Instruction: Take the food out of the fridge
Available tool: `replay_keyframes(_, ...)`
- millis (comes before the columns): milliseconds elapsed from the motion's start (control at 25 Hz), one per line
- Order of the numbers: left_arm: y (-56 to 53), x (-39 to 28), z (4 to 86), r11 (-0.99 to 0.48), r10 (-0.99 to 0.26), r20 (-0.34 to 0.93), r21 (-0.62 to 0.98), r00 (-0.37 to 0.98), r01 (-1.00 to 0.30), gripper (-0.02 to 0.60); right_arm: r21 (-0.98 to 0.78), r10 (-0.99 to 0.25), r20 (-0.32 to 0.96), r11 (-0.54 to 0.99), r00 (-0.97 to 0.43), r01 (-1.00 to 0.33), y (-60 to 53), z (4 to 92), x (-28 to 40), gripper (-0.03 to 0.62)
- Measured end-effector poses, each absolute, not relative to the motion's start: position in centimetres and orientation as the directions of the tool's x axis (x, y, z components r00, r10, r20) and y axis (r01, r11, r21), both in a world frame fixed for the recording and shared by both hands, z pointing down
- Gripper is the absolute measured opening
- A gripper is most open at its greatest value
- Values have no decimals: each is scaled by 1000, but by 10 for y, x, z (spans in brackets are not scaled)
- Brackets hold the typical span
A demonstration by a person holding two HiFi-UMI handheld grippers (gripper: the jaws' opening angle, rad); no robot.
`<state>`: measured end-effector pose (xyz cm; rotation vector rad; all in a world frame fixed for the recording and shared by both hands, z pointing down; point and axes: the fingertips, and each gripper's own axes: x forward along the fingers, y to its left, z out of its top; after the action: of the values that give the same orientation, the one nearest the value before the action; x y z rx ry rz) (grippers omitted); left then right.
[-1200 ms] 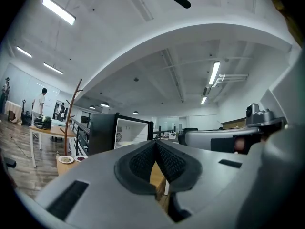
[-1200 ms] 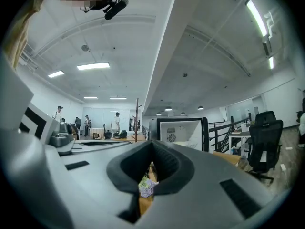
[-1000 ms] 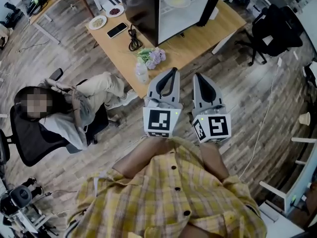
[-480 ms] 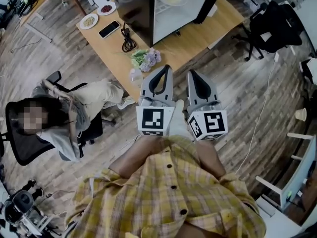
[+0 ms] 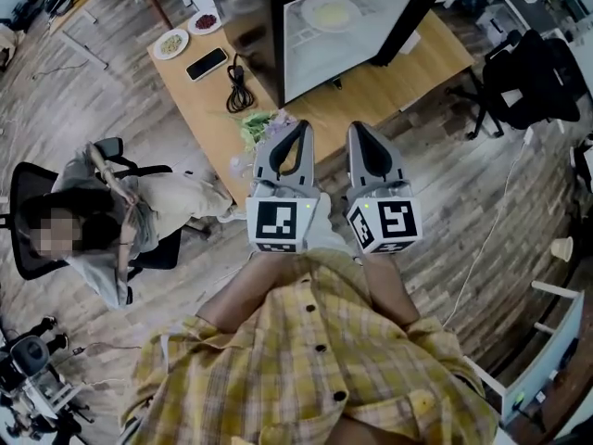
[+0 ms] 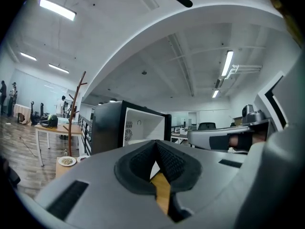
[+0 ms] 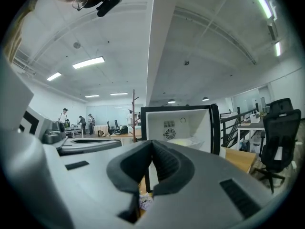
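A black fridge (image 5: pixel 246 26) stands on the wooden table (image 5: pixel 408 82) with its white inside showing. A plate of pale yellow food (image 5: pixel 329 12) lies on its shelf. My left gripper (image 5: pixel 303 125) and right gripper (image 5: pixel 355 126) are held side by side, level, pointing at the fridge from just short of the table's near edge. Both are shut and hold nothing. In the left gripper view the jaws (image 6: pixel 155 143) meet in front of the fridge (image 6: pixel 107 128). In the right gripper view the gripper (image 7: pixel 152 142) lines up with the fridge's inside (image 7: pixel 178 128) and the food (image 7: pixel 183 141).
A bunch of flowers (image 5: pixel 264 123) lies on the table's near edge by the left gripper. A phone (image 5: pixel 206 63), a black cable (image 5: pixel 239 91) and two small plates (image 5: pixel 171 43) sit further left. A person (image 5: pixel 102 221) sits at the left; a black office chair (image 5: pixel 537 82) stands right.
Both grippers and the person holding them have moved forward towards the table and fridge, and the grippers' tips now reach the table's near edge by the flowers. Both jaws stayed shut.
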<state>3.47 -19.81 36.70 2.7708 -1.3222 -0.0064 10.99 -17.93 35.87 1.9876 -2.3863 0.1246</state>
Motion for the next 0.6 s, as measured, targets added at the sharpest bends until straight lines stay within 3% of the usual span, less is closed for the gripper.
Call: replay_keyframes(600, -268, 94, 376, -560, -826, 43, 52, 562, -827, 8, -77, -956, 99, 270, -277, -960, -262, 370, 166, 8)
